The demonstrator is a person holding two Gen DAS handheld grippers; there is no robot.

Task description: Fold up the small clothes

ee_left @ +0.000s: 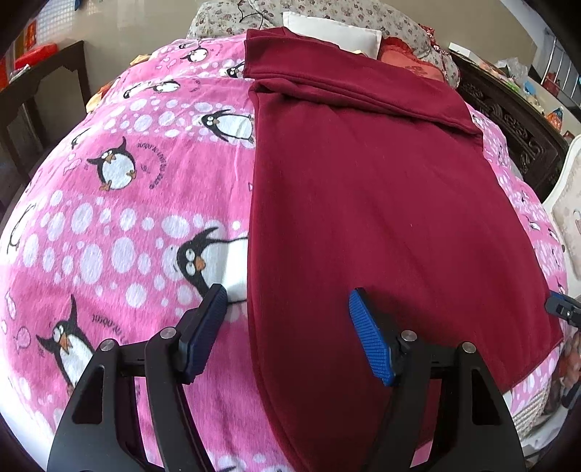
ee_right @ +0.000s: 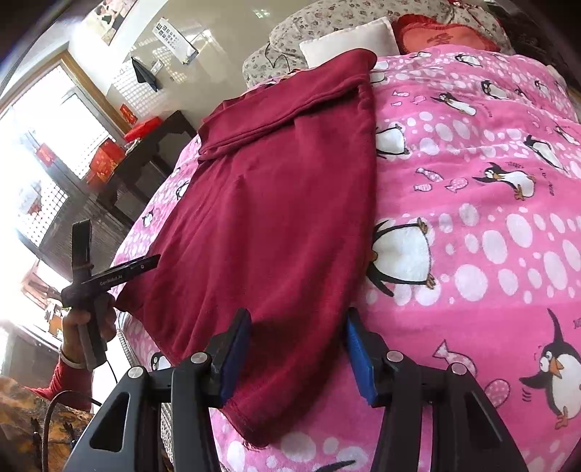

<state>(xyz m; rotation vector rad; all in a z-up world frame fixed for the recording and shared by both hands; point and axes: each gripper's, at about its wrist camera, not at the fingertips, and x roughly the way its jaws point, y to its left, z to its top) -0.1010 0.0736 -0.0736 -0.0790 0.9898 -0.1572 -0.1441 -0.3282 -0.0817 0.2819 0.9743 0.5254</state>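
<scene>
A dark red garment [ee_left: 363, 203] lies flat on a pink penguin blanket [ee_left: 120, 225], its far end folded over. My left gripper [ee_left: 287, 301] is open above the garment's near left edge, holding nothing. In the right wrist view the garment [ee_right: 276, 210] runs away from me. My right gripper [ee_right: 297, 323] is open over its near corner, jaws straddling the cloth, not closed on it. The left gripper [ee_right: 109, 276] shows at the garment's left corner, held by a hand. The right gripper's tip [ee_left: 563, 308] shows at the left wrist view's right edge.
A white pillow [ee_left: 334, 31], a floral pillow [ee_right: 290, 40] and a red cushion [ee_right: 435, 36] lie at the bed's far end. A dark wooden table [ee_right: 145, 163] with red boxes stands to the left. Dark carved furniture [ee_left: 508, 119] stands right of the bed.
</scene>
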